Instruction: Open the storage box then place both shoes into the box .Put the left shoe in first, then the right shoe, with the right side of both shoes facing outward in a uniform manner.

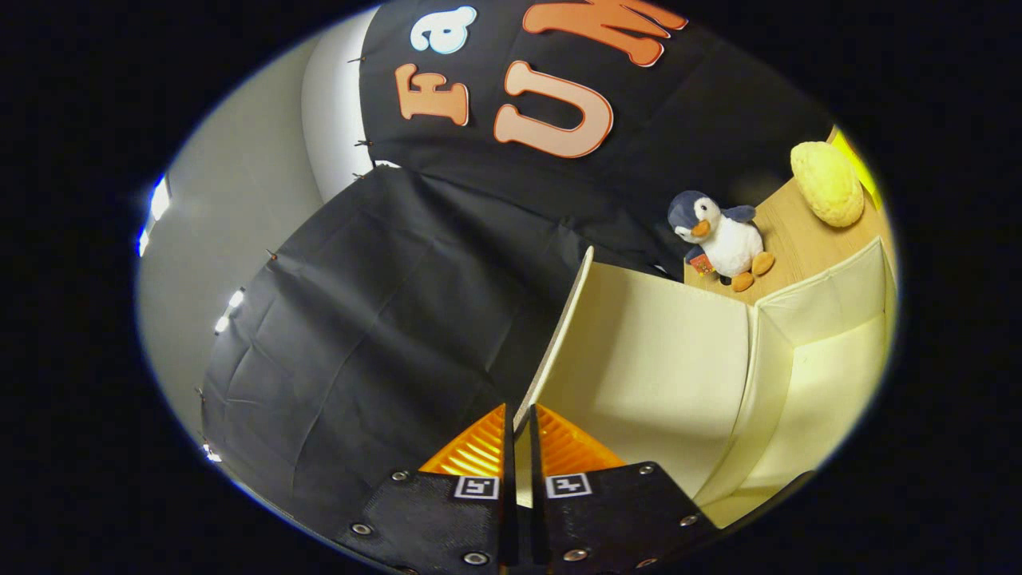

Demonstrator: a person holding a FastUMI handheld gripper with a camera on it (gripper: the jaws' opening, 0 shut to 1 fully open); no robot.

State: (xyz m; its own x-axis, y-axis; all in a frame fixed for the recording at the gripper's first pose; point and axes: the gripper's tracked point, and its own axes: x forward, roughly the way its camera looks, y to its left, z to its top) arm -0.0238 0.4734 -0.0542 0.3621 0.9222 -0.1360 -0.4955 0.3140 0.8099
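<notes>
gripper (519,435) fingers nearly together, pinching the thin edge of the storage box's lid (639,351) | lid raised, tilted open; cream box (830,359) interior just beyond | plush penguin (722,238) and yellow cushion (828,183) on wooden surface (798,239) behind box

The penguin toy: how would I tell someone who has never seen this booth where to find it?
Start at the cream box, whose raised lid is pinched between the fingers. Beyond the box lies a wooden table. The penguin stands there near the black cloth, white-bellied with orange beak and feet, unlike the plain yellow lumpy toy beside it.
</notes>
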